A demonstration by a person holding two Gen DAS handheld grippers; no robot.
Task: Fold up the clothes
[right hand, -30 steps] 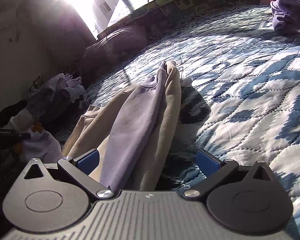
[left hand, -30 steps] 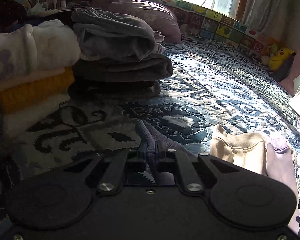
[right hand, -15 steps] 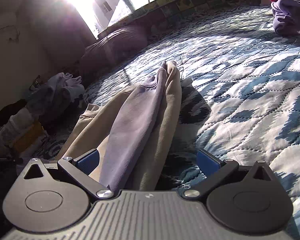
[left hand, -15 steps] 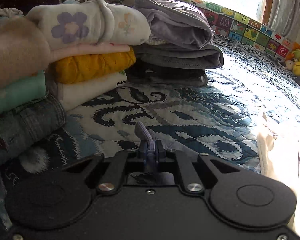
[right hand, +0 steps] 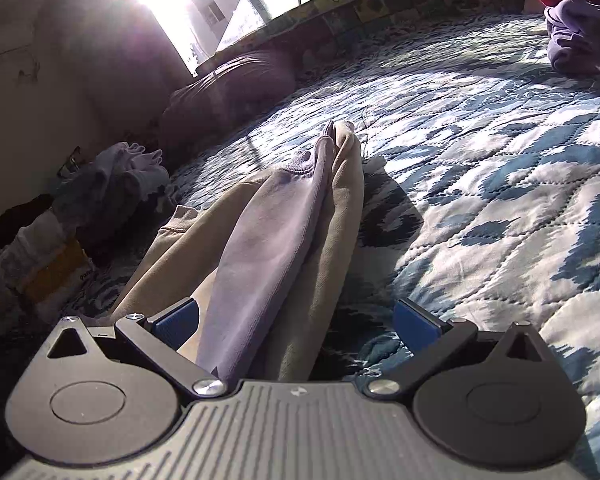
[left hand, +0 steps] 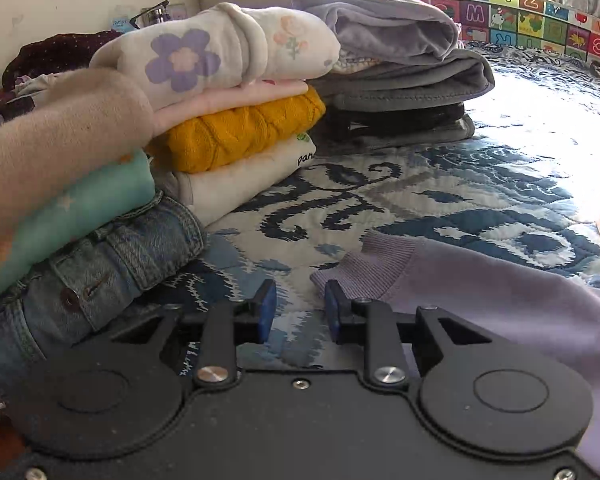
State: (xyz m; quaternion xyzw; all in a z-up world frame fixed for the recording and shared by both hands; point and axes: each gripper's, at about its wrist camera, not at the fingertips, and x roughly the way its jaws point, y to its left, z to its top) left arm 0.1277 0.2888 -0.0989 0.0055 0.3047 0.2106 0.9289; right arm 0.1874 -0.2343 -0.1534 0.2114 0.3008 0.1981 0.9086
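Lavender fabric, the sleeve (left hand: 480, 280) of a sweatshirt, lies flat on the quilted blue-and-white bed (left hand: 440, 196) in the left wrist view, its ribbed cuff just ahead of the left gripper (left hand: 300, 308), whose fingers stand slightly apart and hold nothing. Folded stacks of clothes (left hand: 228, 92) sit beyond. In the right wrist view, the right gripper (right hand: 296, 320) has its fingers wide open on either side of the lavender-and-beige sweatshirt (right hand: 276, 240), which stretches away along the bed.
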